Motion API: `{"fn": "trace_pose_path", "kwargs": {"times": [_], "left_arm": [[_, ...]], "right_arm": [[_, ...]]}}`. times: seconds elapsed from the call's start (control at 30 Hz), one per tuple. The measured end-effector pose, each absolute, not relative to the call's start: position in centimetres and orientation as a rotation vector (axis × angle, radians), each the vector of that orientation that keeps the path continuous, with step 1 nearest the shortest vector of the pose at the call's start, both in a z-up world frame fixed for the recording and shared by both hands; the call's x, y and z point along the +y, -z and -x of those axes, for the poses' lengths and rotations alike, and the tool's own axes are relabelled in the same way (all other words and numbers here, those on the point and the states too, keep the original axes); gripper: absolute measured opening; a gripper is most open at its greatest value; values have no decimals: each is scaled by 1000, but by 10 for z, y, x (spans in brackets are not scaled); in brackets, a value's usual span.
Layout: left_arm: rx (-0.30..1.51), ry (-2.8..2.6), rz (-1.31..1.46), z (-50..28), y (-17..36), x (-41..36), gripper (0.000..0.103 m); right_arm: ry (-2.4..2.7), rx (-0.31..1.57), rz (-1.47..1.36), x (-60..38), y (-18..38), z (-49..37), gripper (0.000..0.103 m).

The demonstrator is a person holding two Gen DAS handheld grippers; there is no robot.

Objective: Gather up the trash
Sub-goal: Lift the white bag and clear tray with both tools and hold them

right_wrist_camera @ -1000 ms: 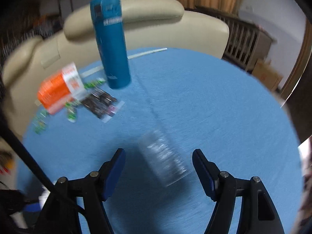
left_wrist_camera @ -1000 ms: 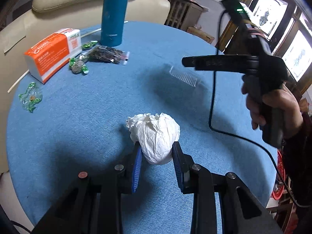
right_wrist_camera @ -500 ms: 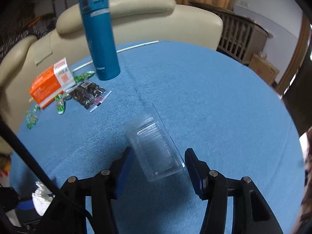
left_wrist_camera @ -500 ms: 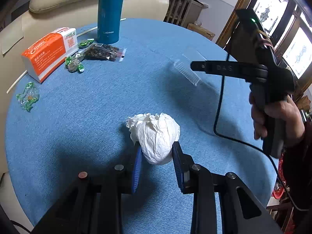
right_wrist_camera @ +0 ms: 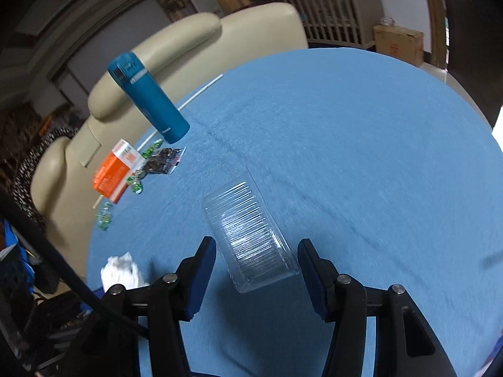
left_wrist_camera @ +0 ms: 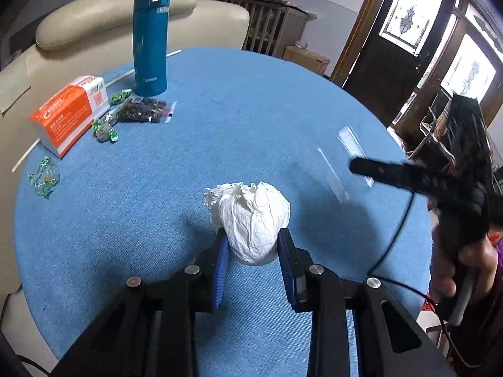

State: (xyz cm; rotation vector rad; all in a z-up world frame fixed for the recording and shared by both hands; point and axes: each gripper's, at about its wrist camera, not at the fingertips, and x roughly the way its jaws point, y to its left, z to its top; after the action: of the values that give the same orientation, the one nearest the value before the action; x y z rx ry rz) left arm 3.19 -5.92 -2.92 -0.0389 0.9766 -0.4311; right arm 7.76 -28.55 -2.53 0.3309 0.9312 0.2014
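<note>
Left gripper [left_wrist_camera: 253,248]: clamped on the crumpled paper ball [left_wrist_camera: 251,220], blue pads pressing both its sides, above the counter [left_wrist_camera: 220,119] near its near edge.
Right gripper [right_wrist_camera: 257,259]: jaws spread wide, either side of the clear plastic tray [right_wrist_camera: 251,235]; no contact visible.
Clear plastic tray: towards the counter's right edge; whether it rests on the cloth cannot be told.
Far-left edge: teal flask [left_wrist_camera: 150,37] upright; orange box [left_wrist_camera: 67,114], dark snack packet [left_wrist_camera: 141,111] and green wrappers [left_wrist_camera: 105,130] beside it.
Left edge: one green wrapper [left_wrist_camera: 44,180] apart.
</note>
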Motion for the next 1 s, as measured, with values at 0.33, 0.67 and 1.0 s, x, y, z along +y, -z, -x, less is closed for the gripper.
{"fn": "trace_pose_path", "kwargs": {"times": [0.33,0.67,1.0], "left_arm": [[919,389,129,-11,-1,-19,32],[842,433,53,29,-32,-35,32],[810,468,27,60,-46,-43,33]], "right_arm": [[-171,839,-395,-318,-5,-2,57],[-172,780,-397,-318,-25,46,57],[-146,719,-386,-322,-45,95,57]]}}
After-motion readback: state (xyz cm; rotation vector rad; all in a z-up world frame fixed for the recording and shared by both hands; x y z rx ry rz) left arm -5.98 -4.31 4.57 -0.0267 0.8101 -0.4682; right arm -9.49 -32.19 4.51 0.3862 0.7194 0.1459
